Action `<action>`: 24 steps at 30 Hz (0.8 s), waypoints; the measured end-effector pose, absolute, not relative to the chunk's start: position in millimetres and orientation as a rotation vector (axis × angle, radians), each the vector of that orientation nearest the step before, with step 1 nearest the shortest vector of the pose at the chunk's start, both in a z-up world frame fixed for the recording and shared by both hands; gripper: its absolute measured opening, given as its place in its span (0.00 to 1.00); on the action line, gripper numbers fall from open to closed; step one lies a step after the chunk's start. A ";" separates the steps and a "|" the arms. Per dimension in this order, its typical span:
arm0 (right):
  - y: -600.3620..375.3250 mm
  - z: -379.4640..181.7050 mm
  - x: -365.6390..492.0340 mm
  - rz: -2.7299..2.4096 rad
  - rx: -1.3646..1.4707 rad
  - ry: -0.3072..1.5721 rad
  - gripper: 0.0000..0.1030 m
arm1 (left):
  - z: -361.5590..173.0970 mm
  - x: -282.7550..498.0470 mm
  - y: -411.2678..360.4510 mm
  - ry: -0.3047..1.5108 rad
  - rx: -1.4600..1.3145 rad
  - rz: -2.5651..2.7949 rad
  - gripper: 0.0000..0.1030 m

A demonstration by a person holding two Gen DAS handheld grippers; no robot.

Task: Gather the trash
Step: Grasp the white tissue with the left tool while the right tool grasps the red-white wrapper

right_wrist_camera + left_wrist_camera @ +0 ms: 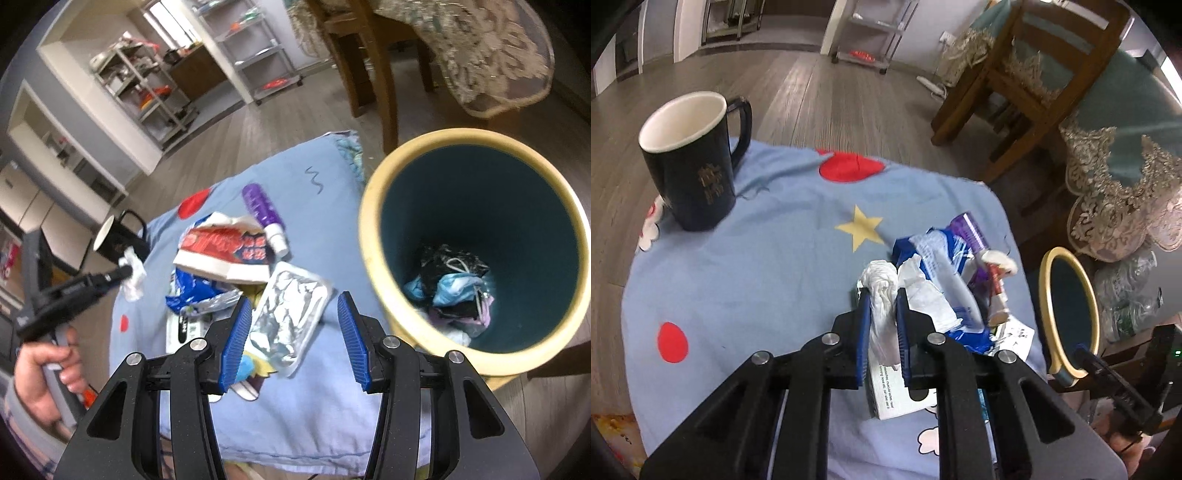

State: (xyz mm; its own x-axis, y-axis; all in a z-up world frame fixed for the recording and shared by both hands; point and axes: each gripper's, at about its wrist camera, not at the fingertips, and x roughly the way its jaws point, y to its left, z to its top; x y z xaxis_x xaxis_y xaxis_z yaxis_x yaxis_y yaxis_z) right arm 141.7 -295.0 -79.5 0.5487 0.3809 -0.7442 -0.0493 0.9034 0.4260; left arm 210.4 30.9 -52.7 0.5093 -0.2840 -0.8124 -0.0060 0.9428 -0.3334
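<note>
Tissue: a crumpled white tissue wad (pixel 882 291) is being pinched between the blue ribbed pads of the left gripper (pixel 881 295), at the near edge of the trash heap, roughly 5 o'clock from the yellow star (pixel 859 226) on the cloth.
Left fingers: clenching on the soft wad, which is bulging above the pads and trailing below.
Step in hand: judging by the grip, the wad is being carried toward the bin (pixel 476 254); keeping the squeeze steady and clearing the rim before release looks wise, since loose paper could snag or slip.
Right gripper (pixel 295 332): standing released, holding nothing, hovering over a crinkled foil tray (pixel 291 310).
Heap: a red-and-white paper wrapper (pixel 225 251), a blue glossy packet (pixel 195 291) and a purple tube (pixel 264 214) are lying together at 11 o'clock from that tray.
Bin: round, cream-rimmed, teal inside, sitting at 3 o'clock from the heap, already holding dark and pale-blue scraps.
Cloth: a soft light-blue cloth (pixel 738 266) with red dots.
Mug: a glossy black mug (pixel 690 162), white inside, standing upright well apart at 10 o'clock.
</note>
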 end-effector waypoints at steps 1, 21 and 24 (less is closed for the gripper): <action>-290.7 -80.0 142.4 0.269 0.371 0.966 0.49 | -48.3 208.6 31.3 1.018 -0.306 -0.174 0.12; -156.6 -67.7 172.8 0.311 -0.017 0.865 0.63 | -10.9 179.4 48.2 0.941 -0.308 -0.186 0.12; -144.6 -76.2 182.9 0.283 -0.036 0.874 0.63 | -17.1 182.2 48.8 0.948 -0.325 -0.190 0.12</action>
